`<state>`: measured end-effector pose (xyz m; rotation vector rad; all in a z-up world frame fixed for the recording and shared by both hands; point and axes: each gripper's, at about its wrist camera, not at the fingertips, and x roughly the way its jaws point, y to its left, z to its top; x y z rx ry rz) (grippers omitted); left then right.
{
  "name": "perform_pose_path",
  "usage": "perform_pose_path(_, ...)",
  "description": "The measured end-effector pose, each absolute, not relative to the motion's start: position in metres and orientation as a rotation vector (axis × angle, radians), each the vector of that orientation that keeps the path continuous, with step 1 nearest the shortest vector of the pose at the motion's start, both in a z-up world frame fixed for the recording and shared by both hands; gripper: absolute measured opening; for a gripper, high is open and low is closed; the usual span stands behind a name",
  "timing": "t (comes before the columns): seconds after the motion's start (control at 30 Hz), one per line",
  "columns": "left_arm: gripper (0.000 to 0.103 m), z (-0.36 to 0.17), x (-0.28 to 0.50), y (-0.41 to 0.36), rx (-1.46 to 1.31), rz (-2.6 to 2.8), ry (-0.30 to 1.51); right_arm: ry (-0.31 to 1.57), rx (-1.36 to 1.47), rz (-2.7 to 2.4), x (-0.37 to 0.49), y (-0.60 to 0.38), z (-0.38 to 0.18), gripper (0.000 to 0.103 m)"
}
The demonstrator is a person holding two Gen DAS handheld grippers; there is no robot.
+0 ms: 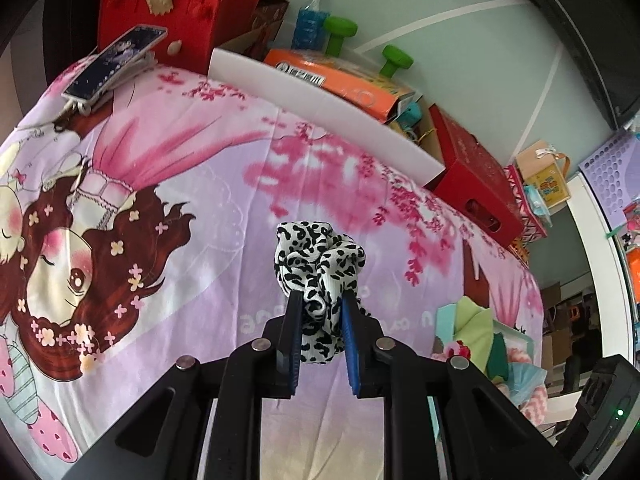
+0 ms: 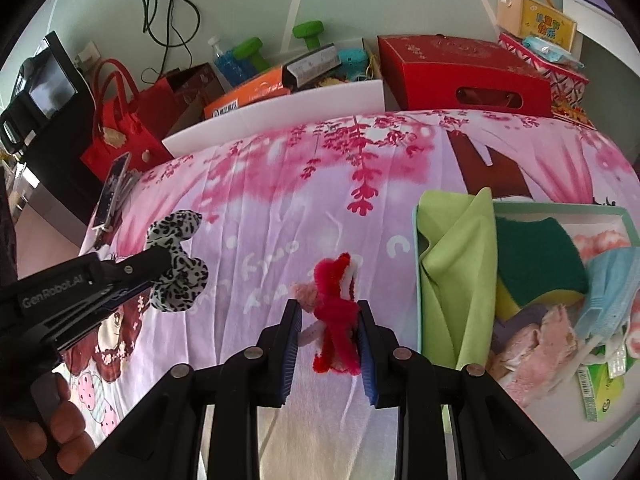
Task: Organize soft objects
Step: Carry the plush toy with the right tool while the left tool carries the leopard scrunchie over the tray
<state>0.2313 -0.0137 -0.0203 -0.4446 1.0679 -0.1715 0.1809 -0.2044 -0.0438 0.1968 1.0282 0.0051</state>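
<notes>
Left claw [image 1: 320, 312] clenched on the leopard scrunchie [image 1: 316, 264], right claw [image 2: 329, 320] grasping the red fuzzy toy [image 2: 336, 312] loosely; it could slip free.

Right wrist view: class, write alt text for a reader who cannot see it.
The right claw pinches a red fuzzy toy above a pink cartoon bedsheet. At left, the left claw grips a black-and-white spotted scrunchie. At right, a pale green tray holds a green cloth, a sponge and other soft items.
</notes>
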Motion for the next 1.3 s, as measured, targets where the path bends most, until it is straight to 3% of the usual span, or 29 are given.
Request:
perform_pose_path(0.83,0.019,0.036,0.194,-0.038,-0.383,-0.262,0.935,0.880,0.231,-0.091,0.139,-0.249,0.009,0.029)
perform_pose_path(1.3,0.019,0.045,0.158,-0.111,-0.247,-0.449,0.950,0.853,0.259,-0.206,0.091,-0.302,0.014,0.029)
